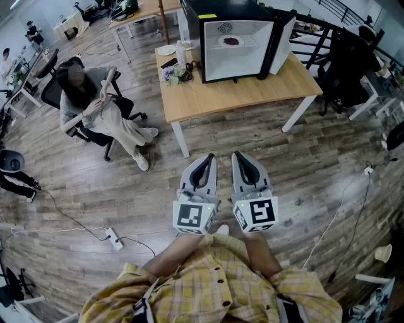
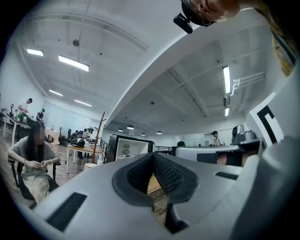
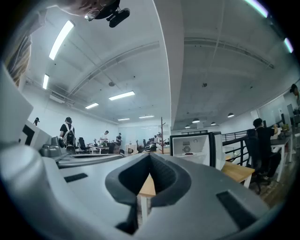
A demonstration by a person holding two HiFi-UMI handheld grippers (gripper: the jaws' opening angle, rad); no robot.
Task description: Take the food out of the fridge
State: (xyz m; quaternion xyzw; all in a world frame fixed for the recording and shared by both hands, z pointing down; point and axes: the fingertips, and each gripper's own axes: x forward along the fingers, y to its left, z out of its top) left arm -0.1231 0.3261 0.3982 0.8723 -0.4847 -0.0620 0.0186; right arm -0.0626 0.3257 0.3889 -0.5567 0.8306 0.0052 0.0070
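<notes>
I judge the task at its start; the left gripper [image 1: 206,161] and right gripper [image 1: 242,159], both with jaws together and empty, hang at lower centre, well apart from the one fridge [image 1: 237,47] at upper centre; its door stands open; one plate of food [image 1: 231,41] sits inside; next, approach the one table [image 1: 252,91] and open a jaw pair.

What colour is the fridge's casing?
Black; the fridge shows best in the head view.

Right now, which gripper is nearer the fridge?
Right, narrowly. The right gripper is squarely in line with the fridge; the left gripper is offset leftward; both far off.
</notes>
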